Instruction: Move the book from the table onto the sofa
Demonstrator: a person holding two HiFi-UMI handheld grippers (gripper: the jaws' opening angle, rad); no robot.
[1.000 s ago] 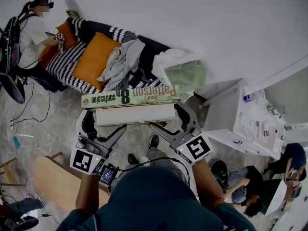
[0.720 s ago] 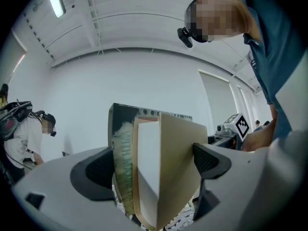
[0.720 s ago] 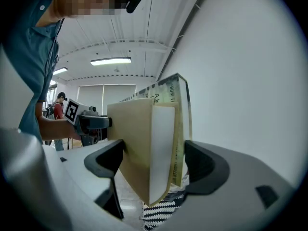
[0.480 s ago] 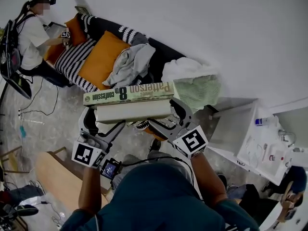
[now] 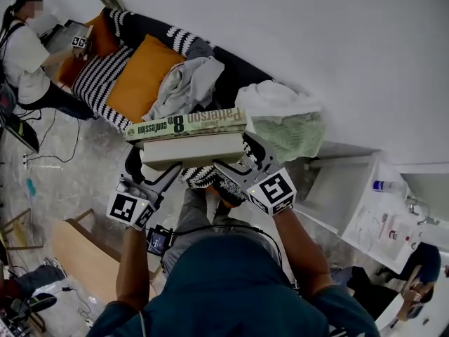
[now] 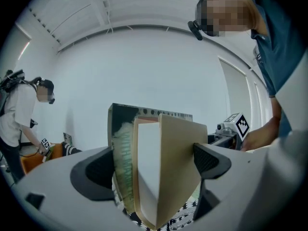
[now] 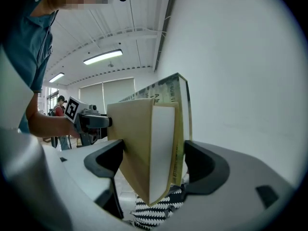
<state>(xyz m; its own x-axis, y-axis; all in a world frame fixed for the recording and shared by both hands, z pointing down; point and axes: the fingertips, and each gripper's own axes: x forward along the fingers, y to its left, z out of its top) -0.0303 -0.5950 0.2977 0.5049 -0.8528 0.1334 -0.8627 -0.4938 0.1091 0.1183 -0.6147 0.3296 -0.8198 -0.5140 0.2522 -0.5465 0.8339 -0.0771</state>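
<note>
Findings: you hold two stacked books in the air, one claw at each end. Your left claw point(image 5: 150, 168) is clamped on the left end of the stack and your right claw point(image 5: 242, 161) on the right end. Each gripper view shows both pads pressed against the outer covers.

Uppermost in the head view is the thick green-spined paperback book point(image 5: 186, 123), its lettered spine towards you. Directly beneath, touching it, is the tan-covered book point(image 5: 193, 149).

The stack is roughly level and sits between you and the dark sofa point(image 5: 238, 70), near its front edge. On the sofa lie an orange cushion point(image 5: 140, 76), crumpled grey clothing point(image 5: 186, 86) and a black-and-white striped throw point(image 5: 98, 76).
</note>
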